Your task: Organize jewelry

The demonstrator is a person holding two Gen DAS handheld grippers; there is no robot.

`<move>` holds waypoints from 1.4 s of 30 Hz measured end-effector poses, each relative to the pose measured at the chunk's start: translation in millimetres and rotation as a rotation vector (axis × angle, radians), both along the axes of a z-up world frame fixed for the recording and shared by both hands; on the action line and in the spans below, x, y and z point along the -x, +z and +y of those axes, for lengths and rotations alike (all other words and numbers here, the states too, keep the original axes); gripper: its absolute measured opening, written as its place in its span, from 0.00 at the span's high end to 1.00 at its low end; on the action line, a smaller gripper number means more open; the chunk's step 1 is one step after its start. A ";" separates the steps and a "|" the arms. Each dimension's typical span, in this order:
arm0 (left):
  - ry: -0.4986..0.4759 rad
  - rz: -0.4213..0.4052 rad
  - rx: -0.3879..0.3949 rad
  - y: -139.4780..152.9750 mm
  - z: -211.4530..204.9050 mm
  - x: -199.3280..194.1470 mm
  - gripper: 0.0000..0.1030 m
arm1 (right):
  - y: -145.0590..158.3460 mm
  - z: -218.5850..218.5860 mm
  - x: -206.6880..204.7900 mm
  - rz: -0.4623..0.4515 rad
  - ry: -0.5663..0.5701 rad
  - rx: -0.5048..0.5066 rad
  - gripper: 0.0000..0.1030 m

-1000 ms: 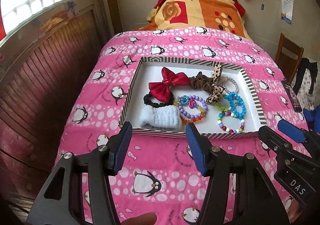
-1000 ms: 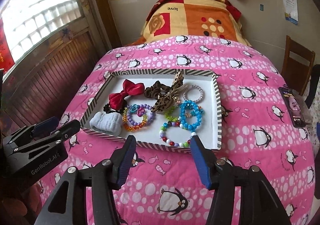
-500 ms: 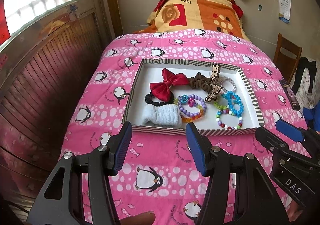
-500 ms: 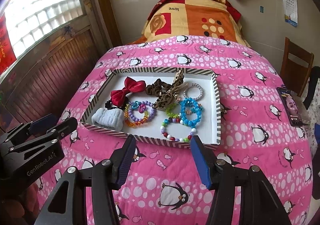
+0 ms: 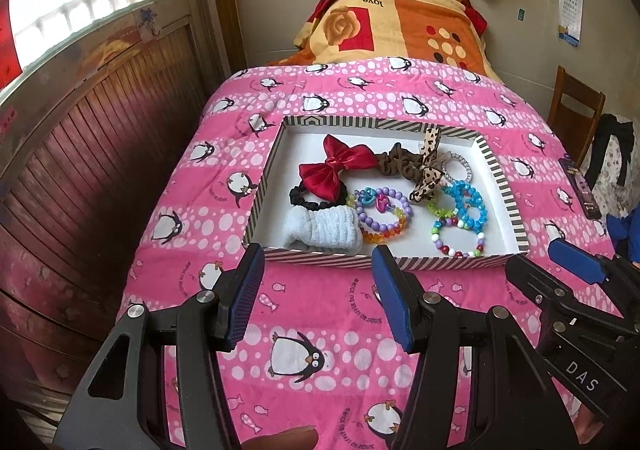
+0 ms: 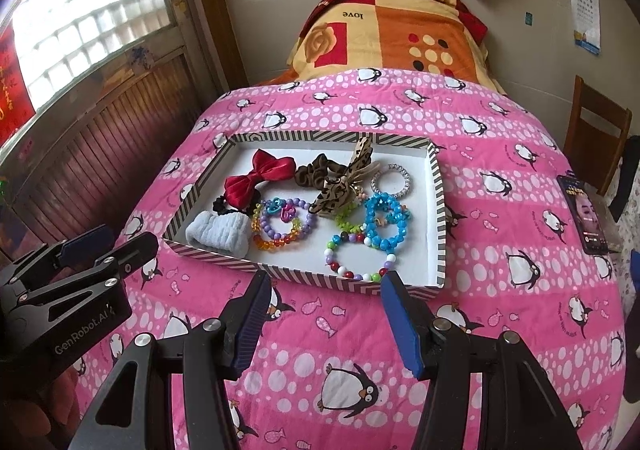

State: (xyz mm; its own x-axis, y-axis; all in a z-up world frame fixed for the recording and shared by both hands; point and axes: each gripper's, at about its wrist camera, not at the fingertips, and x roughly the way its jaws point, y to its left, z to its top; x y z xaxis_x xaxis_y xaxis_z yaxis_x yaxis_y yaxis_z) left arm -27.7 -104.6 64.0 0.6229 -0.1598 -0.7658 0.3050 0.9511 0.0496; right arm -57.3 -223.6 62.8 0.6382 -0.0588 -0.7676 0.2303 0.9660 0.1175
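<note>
A shallow striped box (image 5: 500, 174) (image 6: 438, 210) lies on the pink penguin quilt and holds the jewelry. Inside are a red bow (image 5: 334, 168) (image 6: 256, 176), a black scrunchie (image 5: 300, 198), a white fluffy band (image 5: 320, 228) (image 6: 218, 232), a leopard bow (image 5: 428, 166) (image 6: 340, 190), a clear ring (image 6: 392, 180), and blue (image 5: 466, 204) (image 6: 384, 222), purple (image 5: 382, 210) and mixed bead bracelets (image 6: 356, 258). My left gripper (image 5: 318, 282) hovers open, nothing in it, just short of the box's near wall. My right gripper (image 6: 326, 304) is likewise open and holds nothing, near the box's front right.
The quilt (image 5: 312, 314) covers a bed with an orange blanket (image 5: 400, 26) at the head. A wooden panelled wall (image 5: 80, 154) runs along the left. A chair (image 6: 600, 130) and a phone (image 6: 586, 214) sit at the right edge.
Both views have drawn back a little from the box, so it looks smaller and farther. The jaws keep the same gap and nothing in the box has moved.
</note>
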 end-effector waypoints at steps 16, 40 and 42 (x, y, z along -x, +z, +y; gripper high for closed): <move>0.001 0.013 -0.008 -3.7 -0.8 -2.8 0.46 | -3.7 0.7 -6.2 0.010 0.015 -0.004 0.47; -0.010 0.027 -0.021 -17.8 -10.3 -6.1 0.46 | -17.8 -1.2 -10.9 0.044 0.050 -0.033 0.47; -0.013 0.029 -0.029 -20.3 -11.1 -5.3 0.46 | -18.9 -5.1 -9.4 0.041 0.049 -0.032 0.47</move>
